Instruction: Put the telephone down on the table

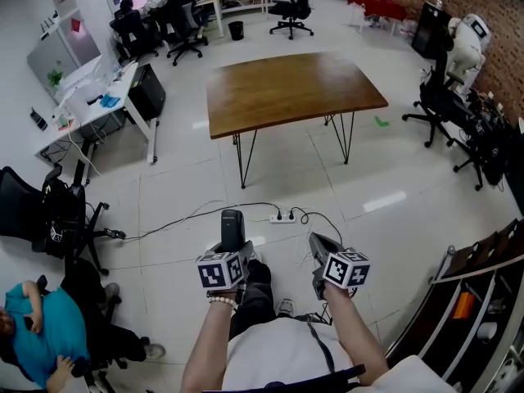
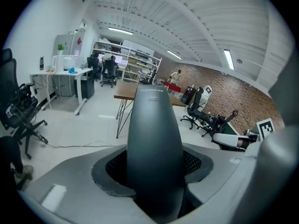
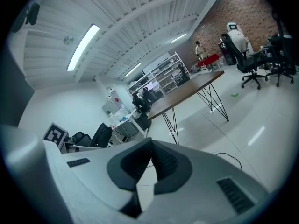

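A dark grey telephone handset (image 1: 232, 226) stands upright between the jaws of my left gripper (image 1: 233, 247), which is shut on it. In the left gripper view the telephone (image 2: 154, 143) fills the middle, and the pads (image 2: 196, 164) press on its lower part. My right gripper (image 1: 318, 242) hangs beside it to the right, shut with nothing in it; its pads (image 3: 164, 161) meet at the tips. The brown wooden table (image 1: 286, 88) stands well ahead across the floor, also visible as the table (image 2: 122, 91) and the table (image 3: 187, 93) in the two gripper views. Both grippers are far short of it.
A power strip with cables (image 1: 282, 217) lies on the floor between me and the table. A seated person (image 1: 37, 326) and a black chair (image 1: 49, 215) are at the left. A white desk (image 1: 90, 97) stands farther left, more chairs (image 1: 446, 109) at the right, and a shelf (image 1: 483, 301) at the lower right.
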Available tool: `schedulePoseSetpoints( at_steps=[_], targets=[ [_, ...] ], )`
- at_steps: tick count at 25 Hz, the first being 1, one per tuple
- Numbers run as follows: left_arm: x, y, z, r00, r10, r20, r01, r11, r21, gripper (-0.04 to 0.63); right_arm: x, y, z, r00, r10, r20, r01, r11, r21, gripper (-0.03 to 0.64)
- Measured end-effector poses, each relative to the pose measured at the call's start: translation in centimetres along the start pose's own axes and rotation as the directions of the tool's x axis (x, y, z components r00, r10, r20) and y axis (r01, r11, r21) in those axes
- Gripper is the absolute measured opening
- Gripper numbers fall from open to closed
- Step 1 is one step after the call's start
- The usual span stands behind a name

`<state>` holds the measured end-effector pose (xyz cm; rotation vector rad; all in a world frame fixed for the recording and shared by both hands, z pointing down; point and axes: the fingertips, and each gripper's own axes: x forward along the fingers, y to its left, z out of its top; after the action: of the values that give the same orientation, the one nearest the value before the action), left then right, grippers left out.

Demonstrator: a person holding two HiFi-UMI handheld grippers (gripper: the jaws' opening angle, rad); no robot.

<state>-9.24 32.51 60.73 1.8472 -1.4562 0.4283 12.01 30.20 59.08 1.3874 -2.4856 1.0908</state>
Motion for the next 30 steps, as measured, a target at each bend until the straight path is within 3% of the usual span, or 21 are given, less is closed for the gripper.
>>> schedulePoseSetpoints(
  at_steps=[7, 14, 30],
  targets=[
    [4.3, 0.9, 2.7, 1.0, -0.02, -0.02, 0.021, 1.0, 0.002, 0.276, 3.9, -1.7, 2.3, 1.0, -0.016, -0.007, 0.016, 1.0, -0.006, 0.002],
    [9.6, 2.0, 8.7, 0.999, -0.032, -0.035, 0.033, 0.999, 0.039, 0.276, 8.9, -3.2, 6.1, 1.0, -0.028, 0.006, 0.028, 1.0, 0.004, 0.002],
    [20.1, 5.8, 22.6, 0.995, -0.095, -0.035, 0.096, 0.994, 0.046, 0.276, 21.6, -4.6, 15.5, 0.998, -0.064, -0.01, 0.064, 0.998, -0.019, 0.002]
  ],
)
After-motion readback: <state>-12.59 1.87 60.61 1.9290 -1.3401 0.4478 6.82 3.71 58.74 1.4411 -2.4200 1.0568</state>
